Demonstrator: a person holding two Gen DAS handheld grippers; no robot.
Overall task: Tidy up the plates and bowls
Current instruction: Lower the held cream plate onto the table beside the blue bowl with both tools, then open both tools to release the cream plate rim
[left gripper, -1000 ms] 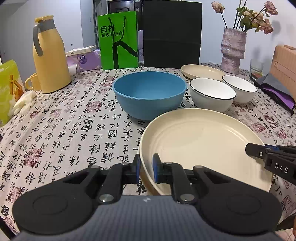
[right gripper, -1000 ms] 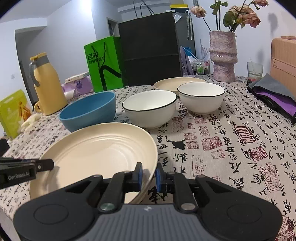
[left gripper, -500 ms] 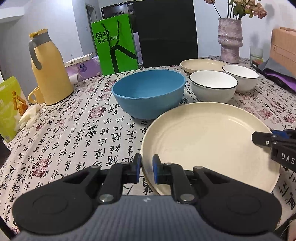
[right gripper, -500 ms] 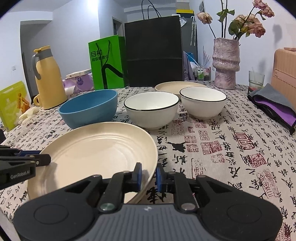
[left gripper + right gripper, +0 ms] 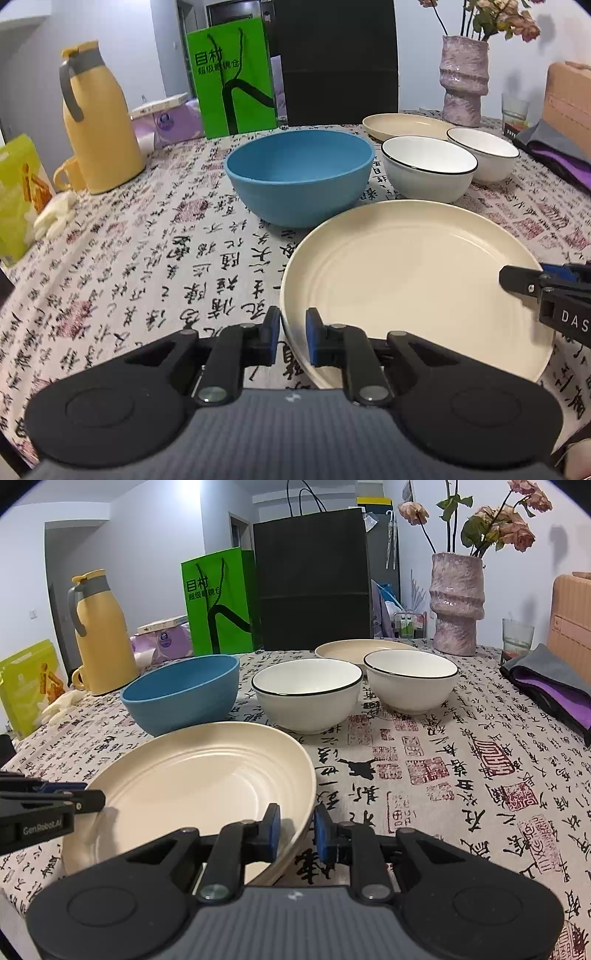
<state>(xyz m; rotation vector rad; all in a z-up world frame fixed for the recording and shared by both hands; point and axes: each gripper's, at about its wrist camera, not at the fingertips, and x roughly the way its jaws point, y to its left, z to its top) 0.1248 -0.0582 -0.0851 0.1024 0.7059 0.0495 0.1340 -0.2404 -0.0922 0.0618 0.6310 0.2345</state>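
A big cream plate [image 5: 413,280] [image 5: 192,786] lies on the patterned tablecloth [image 5: 155,266] at the near edge. My left gripper [image 5: 293,334] straddles its left rim with the pads still touching the rim, and its jaws are opening. Over the right rim sits my right gripper [image 5: 296,829]; its jaws are opening too, and a thin gap shows beside the rim. Behind the plate stand a blue bowl [image 5: 299,177] [image 5: 181,692] and two white bowls [image 5: 428,168] [image 5: 308,692] [image 5: 484,153] [image 5: 410,679]. A second cream plate [image 5: 402,125] [image 5: 354,648] lies farther back.
A yellow jug [image 5: 99,136] and mug stand far left beside a yellow-green packet [image 5: 18,192]. Green [image 5: 232,77] and black bags [image 5: 336,62] line the back. A vase of flowers [image 5: 463,81], a glass [image 5: 515,110] and folded purple-grey cloth [image 5: 554,686] are at the right.
The plate has come down from a slight tilt and now lies flat on the cloth. The right jaws have spread a little. Both hands have stayed where they were.
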